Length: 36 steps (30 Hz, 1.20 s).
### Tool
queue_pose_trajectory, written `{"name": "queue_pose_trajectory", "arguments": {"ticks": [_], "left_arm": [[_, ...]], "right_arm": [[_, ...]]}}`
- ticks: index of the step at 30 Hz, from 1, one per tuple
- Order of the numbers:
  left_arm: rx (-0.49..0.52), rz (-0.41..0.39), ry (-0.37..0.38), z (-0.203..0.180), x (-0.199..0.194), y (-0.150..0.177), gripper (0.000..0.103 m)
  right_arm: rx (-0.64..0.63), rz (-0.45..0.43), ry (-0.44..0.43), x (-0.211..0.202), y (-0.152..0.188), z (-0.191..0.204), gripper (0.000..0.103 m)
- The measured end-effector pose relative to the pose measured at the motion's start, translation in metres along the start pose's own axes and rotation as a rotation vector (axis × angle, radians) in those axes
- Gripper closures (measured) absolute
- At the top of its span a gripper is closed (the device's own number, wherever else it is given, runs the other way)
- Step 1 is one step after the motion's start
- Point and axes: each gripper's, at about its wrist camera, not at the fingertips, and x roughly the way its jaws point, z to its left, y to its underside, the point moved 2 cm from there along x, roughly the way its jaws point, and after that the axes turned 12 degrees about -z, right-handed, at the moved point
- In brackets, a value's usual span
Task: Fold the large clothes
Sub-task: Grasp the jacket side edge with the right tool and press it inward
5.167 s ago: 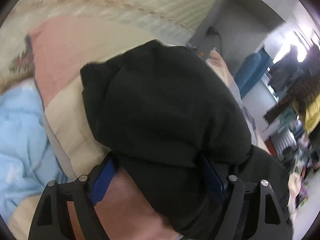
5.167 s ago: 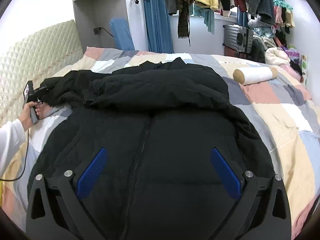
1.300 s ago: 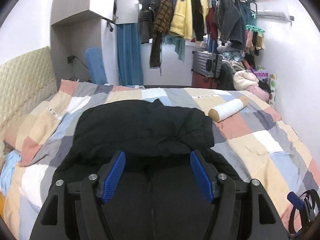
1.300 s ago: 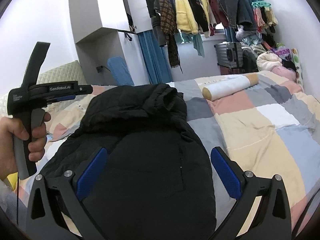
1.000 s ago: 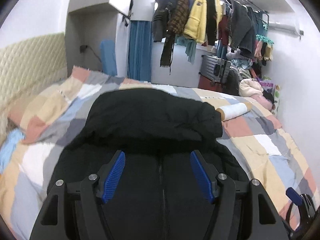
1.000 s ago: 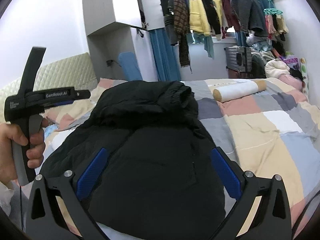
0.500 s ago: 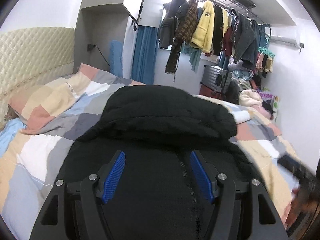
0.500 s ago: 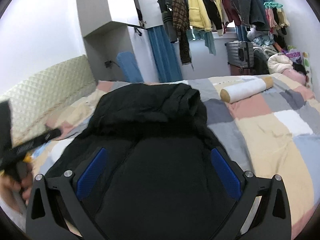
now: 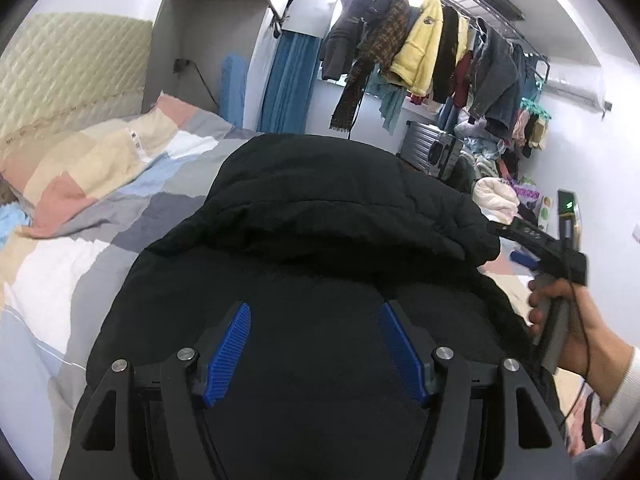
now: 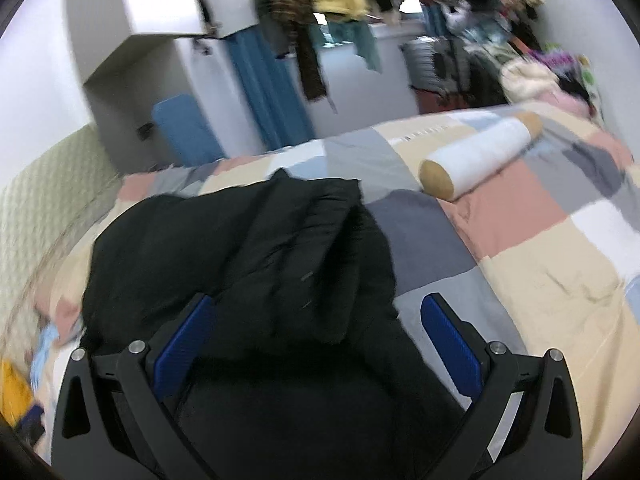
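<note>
My left gripper [image 9: 314, 344] hangs with jaws parted and empty over the black jacket [image 9: 320, 240], which lies partly folded on the patchwork bed [image 9: 80, 208]. My right gripper [image 10: 316, 344] (view blurred) gapes wide, gripping nothing, above the jacket's edge. Beyond lies a white roll [image 10: 480, 152].

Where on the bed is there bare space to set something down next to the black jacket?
Bare quilt lies right of the black jacket, between it and the white roll, seen from the right wrist. More lies left of the jacket toward the headboard. Crowded: the far wall under the hanging clothes.
</note>
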Motion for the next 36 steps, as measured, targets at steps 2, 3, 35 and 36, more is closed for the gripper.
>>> {"name": "queue_pose_trajectory", "arguments": {"ticks": [2,3,35,36], "left_arm": [[-0.004,0.0,0.006,0.004,0.001,0.001,0.036],[-0.002,0.002,0.006,0.005,0.003,0.002,0.036],[0.032,0.006,-0.009,0.004,0.014,0.01,0.036],[0.032,0.005,-0.006,0.003,0.014,0.009,0.036]], "right_arm": [[0.049,0.024,0.008,0.014,-0.001,-0.007,0.005],[0.066,0.04,0.003,0.021,0.0,-0.01,0.008],[-0.217,0.048,0.125,0.042,-0.017,0.013,0.057],[-0.233,0.038,0.129,0.036,-0.018,0.013,0.045]]}}
